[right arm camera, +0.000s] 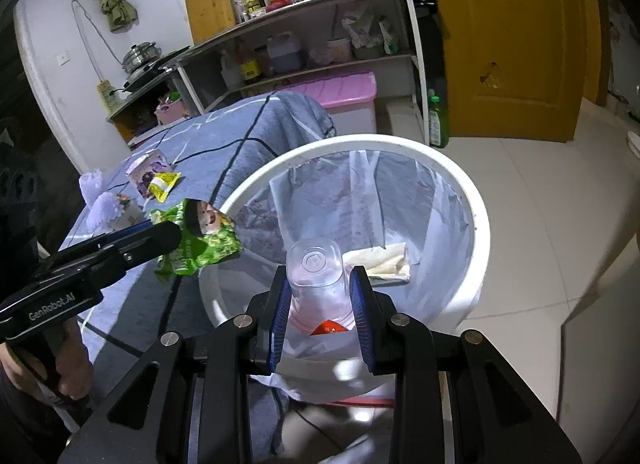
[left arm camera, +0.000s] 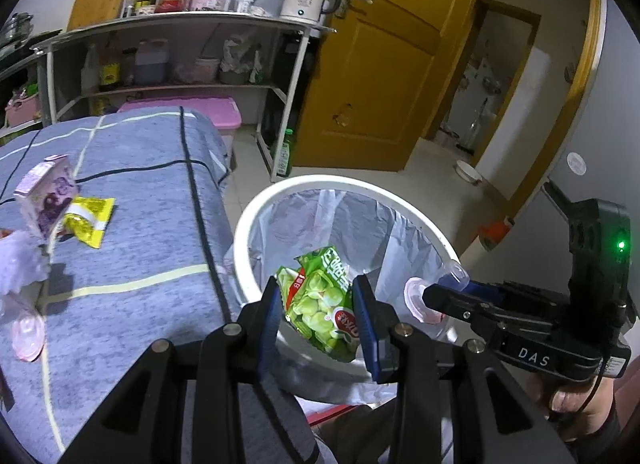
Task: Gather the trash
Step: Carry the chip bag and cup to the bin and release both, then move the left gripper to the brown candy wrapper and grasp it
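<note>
A: What is the left gripper [left arm camera: 316,306] holding?

B: A green snack bag [left arm camera: 320,304]. The two blue pads squeeze it from both sides. The bag hangs over the near edge of the white bin [left arm camera: 256,215].

A: And the right gripper [right arm camera: 320,296]?

B: It is pinching a clear plastic cup [right arm camera: 316,268]. The cup is tipped over, so its flat bottom points at the camera. It is over the bin too.

A: Is there anything in the bin?

B: Yes. It has a thin clear bag [right arm camera: 400,191] inside, and a folded white wrapper [right arm camera: 384,262] lies at the bottom.

A: Where is the bin?

B: On the floor, right beside the table with the blue-grey cloth [left arm camera: 140,191].

A: Is more trash on the cloth?

B: A purple carton [left arm camera: 46,193] stands there, with a yellow packet [left arm camera: 90,219] touching it. A pink lid [left arm camera: 28,334] lies nearer, close to the table's edge.
</note>
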`<state>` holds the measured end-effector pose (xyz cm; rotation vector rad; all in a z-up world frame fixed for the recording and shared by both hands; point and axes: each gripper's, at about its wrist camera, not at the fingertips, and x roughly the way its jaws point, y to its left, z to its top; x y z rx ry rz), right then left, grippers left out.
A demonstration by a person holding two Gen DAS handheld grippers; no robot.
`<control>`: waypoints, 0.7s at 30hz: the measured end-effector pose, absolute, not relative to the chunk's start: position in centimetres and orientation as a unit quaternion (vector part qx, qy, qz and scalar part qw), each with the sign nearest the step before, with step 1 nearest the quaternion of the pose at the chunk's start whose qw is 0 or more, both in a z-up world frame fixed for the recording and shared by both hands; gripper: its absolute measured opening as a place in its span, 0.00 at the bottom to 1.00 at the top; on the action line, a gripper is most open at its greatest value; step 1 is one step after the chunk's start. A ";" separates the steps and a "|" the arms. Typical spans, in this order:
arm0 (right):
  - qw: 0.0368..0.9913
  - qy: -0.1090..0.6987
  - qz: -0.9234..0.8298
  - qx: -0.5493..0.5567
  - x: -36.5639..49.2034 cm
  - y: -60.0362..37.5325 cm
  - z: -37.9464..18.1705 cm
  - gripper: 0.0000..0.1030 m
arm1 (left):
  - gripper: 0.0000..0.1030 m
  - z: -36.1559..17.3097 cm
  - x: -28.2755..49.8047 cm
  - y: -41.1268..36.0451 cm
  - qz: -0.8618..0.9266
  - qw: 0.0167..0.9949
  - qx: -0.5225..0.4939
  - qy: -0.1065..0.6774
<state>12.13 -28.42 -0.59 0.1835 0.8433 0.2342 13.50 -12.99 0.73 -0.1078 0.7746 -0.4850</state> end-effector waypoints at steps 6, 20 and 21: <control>0.900 0.412 0.111 0.085 12.4 -28.6 -0.9 0.31 | 0.40 0.4 13.9 -14.1 -0.245 0.892 -0.044 0.377; 0.903 0.407 0.105 0.085 12.3 -28.7 -0.8 0.37 | 0.46 0.4 13.9 -13.4 -0.239 0.894 -0.049 0.376; 0.904 0.406 0.106 0.085 12.2 -28.7 -0.6 0.37 | 0.46 0.5 13.7 -13.3 -0.240 0.894 -0.051 0.375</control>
